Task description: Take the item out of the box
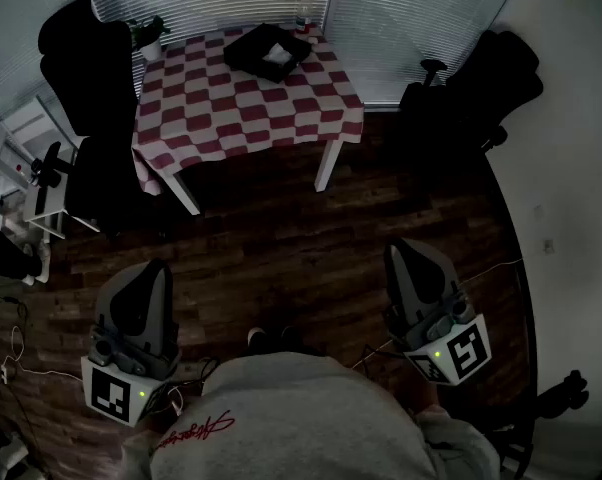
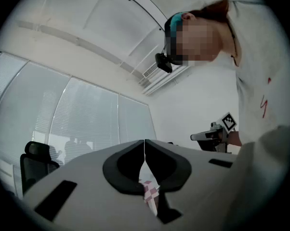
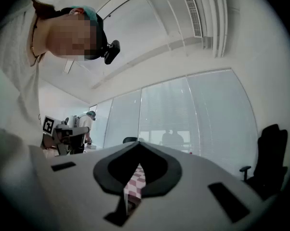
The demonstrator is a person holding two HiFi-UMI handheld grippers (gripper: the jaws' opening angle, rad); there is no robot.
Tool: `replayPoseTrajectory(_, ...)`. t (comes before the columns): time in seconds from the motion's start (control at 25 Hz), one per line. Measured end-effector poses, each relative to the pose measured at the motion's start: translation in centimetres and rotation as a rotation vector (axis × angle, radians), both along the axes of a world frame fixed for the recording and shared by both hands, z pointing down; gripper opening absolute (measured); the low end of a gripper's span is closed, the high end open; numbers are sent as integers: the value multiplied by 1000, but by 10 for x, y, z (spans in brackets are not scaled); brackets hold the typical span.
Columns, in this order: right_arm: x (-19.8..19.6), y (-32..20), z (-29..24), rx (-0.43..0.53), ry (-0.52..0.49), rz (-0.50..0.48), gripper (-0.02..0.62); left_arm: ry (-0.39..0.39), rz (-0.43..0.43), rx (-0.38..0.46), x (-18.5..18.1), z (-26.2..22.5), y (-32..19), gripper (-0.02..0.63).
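At the lower left of the head view, the left gripper [image 1: 153,273] hangs close to the person's body, its jaws pressed together on nothing. In the upper middle, well apart from both grippers, a table [image 1: 231,108] with a red-and-white checked cloth carries a dark box [image 1: 251,48], seemingly open, with a pale item [image 1: 279,56] lying inside. At the lower right, the right gripper [image 1: 406,253] is likewise pressed together and empty. The task looks unstarted: the item sits in the box. Approaching the table, reaching in and lifting it out are all left to do.
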State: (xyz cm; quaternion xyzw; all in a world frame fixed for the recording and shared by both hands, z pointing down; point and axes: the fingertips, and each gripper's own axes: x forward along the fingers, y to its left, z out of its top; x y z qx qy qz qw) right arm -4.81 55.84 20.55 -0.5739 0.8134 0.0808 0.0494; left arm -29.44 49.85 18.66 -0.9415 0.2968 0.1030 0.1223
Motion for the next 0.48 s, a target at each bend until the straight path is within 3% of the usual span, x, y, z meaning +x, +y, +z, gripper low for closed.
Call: replayPoseTrajectory(0.48,-11,-4,-3,2,9,-3,9,-4,-5,9,-14,-2,-2,18)
